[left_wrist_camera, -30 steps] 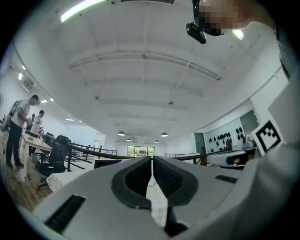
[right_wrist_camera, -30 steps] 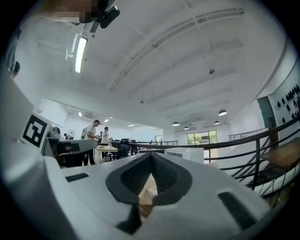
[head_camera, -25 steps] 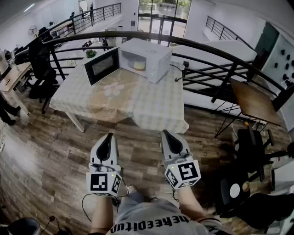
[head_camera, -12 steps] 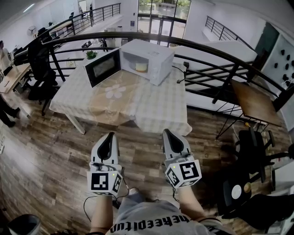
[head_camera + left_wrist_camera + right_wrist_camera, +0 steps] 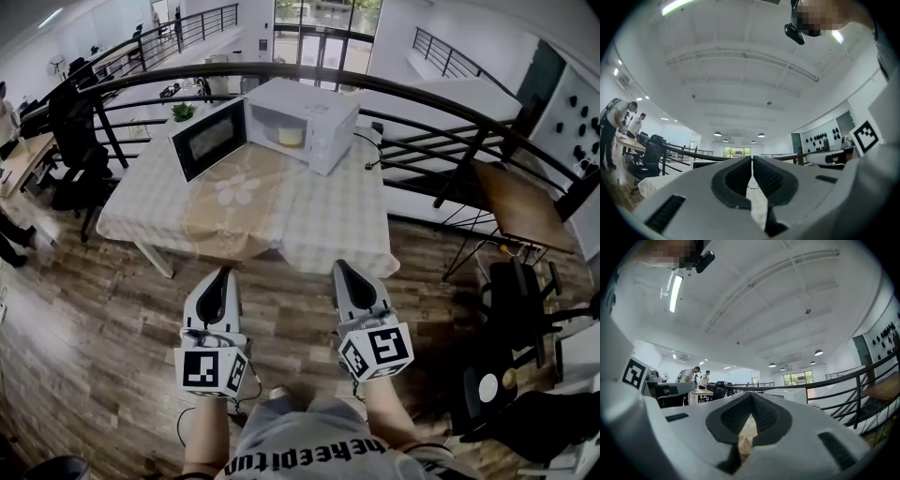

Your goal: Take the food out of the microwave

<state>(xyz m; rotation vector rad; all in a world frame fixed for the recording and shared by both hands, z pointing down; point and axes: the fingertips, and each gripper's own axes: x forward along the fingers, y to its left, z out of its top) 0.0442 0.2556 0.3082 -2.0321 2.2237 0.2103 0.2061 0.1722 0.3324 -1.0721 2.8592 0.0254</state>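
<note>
A white microwave (image 5: 309, 120) stands at the far side of a table covered by a checked cloth (image 5: 309, 211). Its door (image 5: 208, 139) hangs open to the left, and a yellowish food item (image 5: 290, 136) sits inside the cavity. My left gripper (image 5: 221, 276) and right gripper (image 5: 343, 272) hover over the wooden floor short of the table's near edge, side by side, both pointing at the table. Both are shut with nothing between the jaws. In the left gripper view the left gripper's tips (image 5: 752, 160) meet. The right gripper's tips (image 5: 750, 396) meet too.
A black curved railing (image 5: 441, 103) runs behind the table. A small potted plant (image 5: 183, 111) sits at the table's far left corner. Office chairs (image 5: 75, 141) stand to the left, a brown side table (image 5: 520, 206) and a dark chair (image 5: 511, 309) to the right. People (image 5: 693, 376) stand at far desks.
Both grippers and the head have moved closer to the table; the table and microwave sit slightly nearer in the head view. Both jaws stayed shut.
</note>
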